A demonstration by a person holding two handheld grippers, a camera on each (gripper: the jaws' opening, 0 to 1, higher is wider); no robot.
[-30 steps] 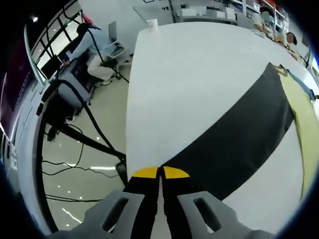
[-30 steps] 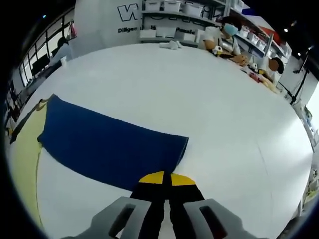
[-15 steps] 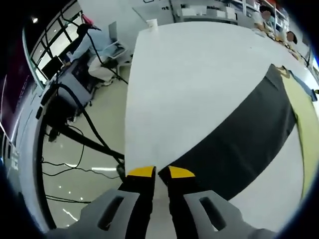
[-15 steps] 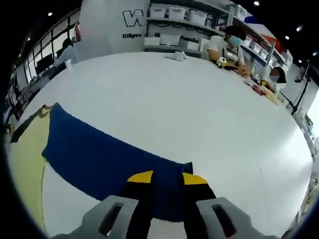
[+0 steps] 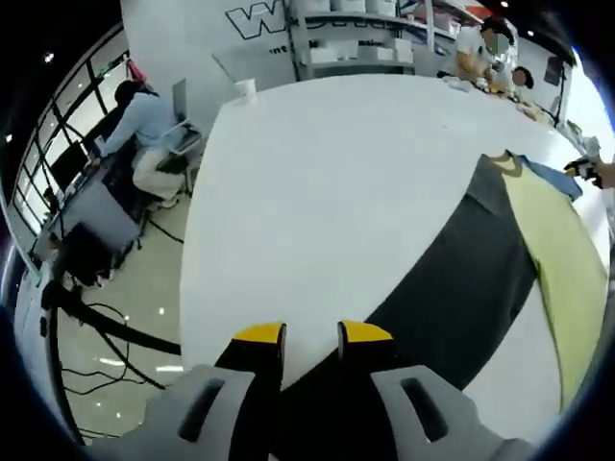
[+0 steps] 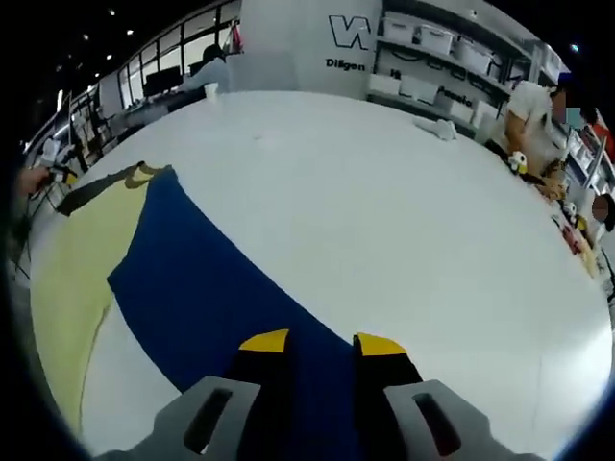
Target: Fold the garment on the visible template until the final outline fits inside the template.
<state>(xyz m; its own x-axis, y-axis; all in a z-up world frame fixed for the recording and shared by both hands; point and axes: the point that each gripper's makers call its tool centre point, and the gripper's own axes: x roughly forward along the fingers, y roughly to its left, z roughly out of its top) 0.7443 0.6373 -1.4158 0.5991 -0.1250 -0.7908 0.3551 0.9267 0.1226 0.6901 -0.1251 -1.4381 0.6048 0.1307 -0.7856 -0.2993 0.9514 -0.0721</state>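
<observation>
The garment lies flat on the white table (image 5: pixel 317 163), with a pale yellow body (image 5: pixel 553 259) and two long sleeves. In the left gripper view its dark grey sleeve (image 5: pixel 461 288) runs from the body down to my left gripper (image 5: pixel 312 336), which is open with the sleeve's end between its yellow-tipped jaws. In the right gripper view the blue sleeve (image 6: pixel 211 288) runs from the yellow body (image 6: pixel 77 259) to my right gripper (image 6: pixel 322 343), open astride the sleeve's end. Whether the jaws touch the cloth is hidden.
The table's left edge (image 5: pixel 187 279) drops to a floor with cables, and a seated person (image 5: pixel 139 110) works at a desk there. A paper cup (image 5: pixel 247 89) stands at the far corner. People sit behind the table's far side (image 6: pixel 533 106), before shelves.
Both grippers have gone from shut on the sleeve ends to open. Both views have swung, so the sleeves now run steeper in them.
</observation>
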